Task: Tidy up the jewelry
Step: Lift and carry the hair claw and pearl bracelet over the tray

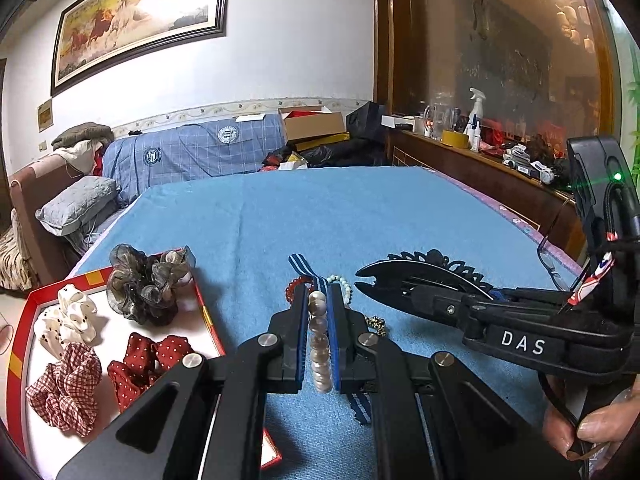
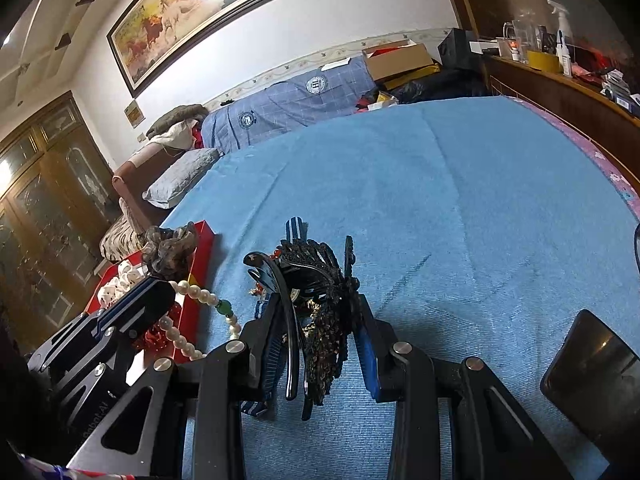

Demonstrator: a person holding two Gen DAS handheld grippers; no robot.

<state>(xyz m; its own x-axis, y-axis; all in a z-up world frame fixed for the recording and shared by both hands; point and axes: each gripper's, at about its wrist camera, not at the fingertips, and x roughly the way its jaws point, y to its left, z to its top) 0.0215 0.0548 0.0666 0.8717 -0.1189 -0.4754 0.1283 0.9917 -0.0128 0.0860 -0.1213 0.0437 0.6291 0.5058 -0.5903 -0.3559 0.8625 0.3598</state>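
The left gripper (image 1: 319, 334) has its jaws closed on a pearl bracelet (image 1: 320, 344), whose strand runs lengthwise down the gap between the two pads, along the line of the fingers. The right wrist view shows what that view hides: the rest of the pearl bracelet (image 2: 192, 312) hangs in a loop below the left gripper (image 2: 140, 304), with a green bead in it, beside the red tray (image 2: 200, 264).

The right gripper (image 2: 320, 336) has its jaws clamped on a black hair clip (image 2: 316, 292), its long curved body pointing forward past the fingertips. From the left wrist view the black hair clip (image 1: 424, 276) lies with its long axis across the picture, tip toward the left gripper.

Ahead of the left jaws a striped ribbon (image 1: 304, 270), a red bead bracelet (image 1: 294, 286) and a pale bead bracelet (image 1: 342, 286) lie on the blue cloth (image 1: 320, 208). To their left, the red tray (image 1: 24, 320) holds scrunchies (image 1: 148, 284).
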